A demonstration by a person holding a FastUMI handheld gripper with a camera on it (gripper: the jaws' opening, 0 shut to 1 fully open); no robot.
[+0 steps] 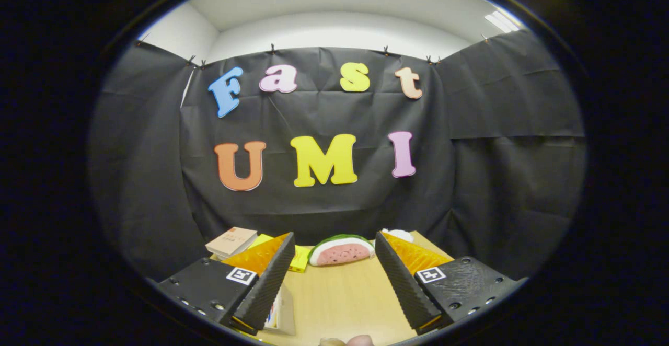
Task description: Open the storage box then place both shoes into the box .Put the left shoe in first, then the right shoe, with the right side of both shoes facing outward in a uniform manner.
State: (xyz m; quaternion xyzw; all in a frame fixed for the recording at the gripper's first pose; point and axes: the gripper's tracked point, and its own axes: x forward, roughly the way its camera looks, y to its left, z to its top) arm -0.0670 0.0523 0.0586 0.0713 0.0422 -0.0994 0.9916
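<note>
Two ribbed, wedge-shaped fingers of the tongs are standing wide apart, gripping nothing, with bare pale wooden tabletop showing between them. Just beyond the tips, a foam-like watermelon slice with green rind and pink flesh is lying on the wood. Ahead of the left finger, a tan hardcover book is resting beside flat yellow sheets. Beside that finger's base, a pale boxy corner is showing; whether it is the storage box is unclear.

Pale wood table — watermelon slice pink-red with green rind — yellow sheet, tan book
</note>
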